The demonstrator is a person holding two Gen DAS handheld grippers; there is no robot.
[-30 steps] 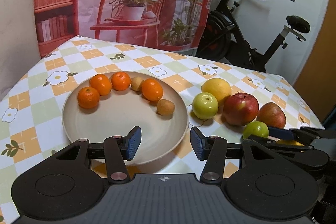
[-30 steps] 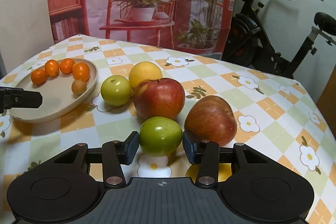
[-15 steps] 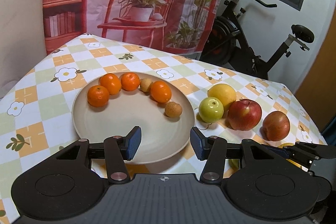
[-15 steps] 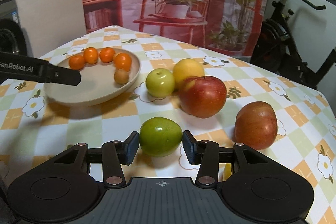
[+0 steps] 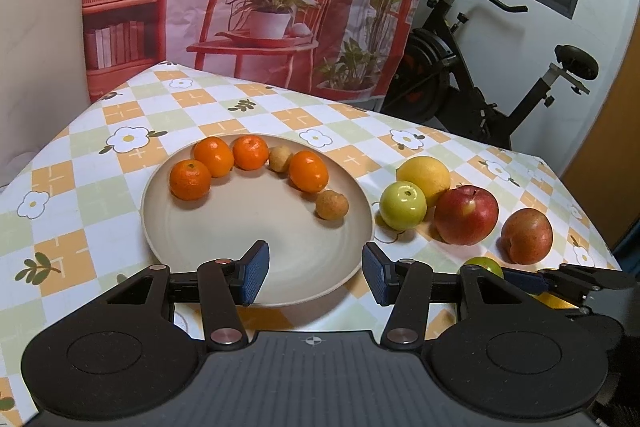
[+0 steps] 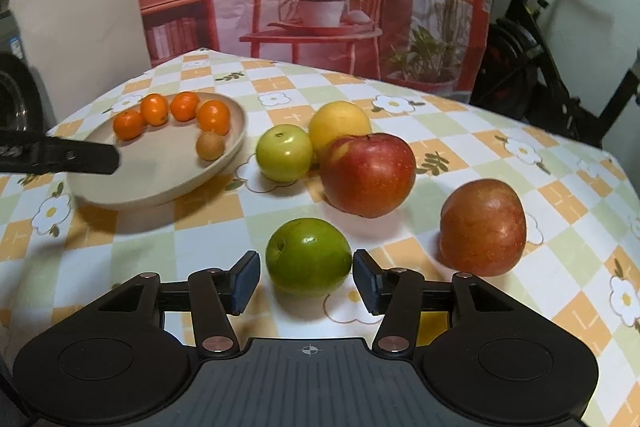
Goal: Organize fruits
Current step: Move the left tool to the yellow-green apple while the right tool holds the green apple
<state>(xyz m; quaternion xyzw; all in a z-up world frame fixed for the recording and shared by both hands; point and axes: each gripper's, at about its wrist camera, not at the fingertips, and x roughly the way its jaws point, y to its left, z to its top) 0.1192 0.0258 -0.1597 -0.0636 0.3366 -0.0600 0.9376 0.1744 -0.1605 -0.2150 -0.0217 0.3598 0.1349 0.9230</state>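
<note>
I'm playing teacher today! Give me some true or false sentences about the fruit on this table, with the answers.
1. Four mandarins lie on the beige plate. True.
2. The dark green apple is on the plate. False: it sits on the tablecloth, between the right gripper jaws.
3. The left gripper holds a mandarin. False: it is empty.
4. The big red apple lies off the plate. True.

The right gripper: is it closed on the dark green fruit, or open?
Open. The right gripper has just been opening; the dark green fruit rests on the tablecloth between its pads, with a gap visible on each side.
</note>
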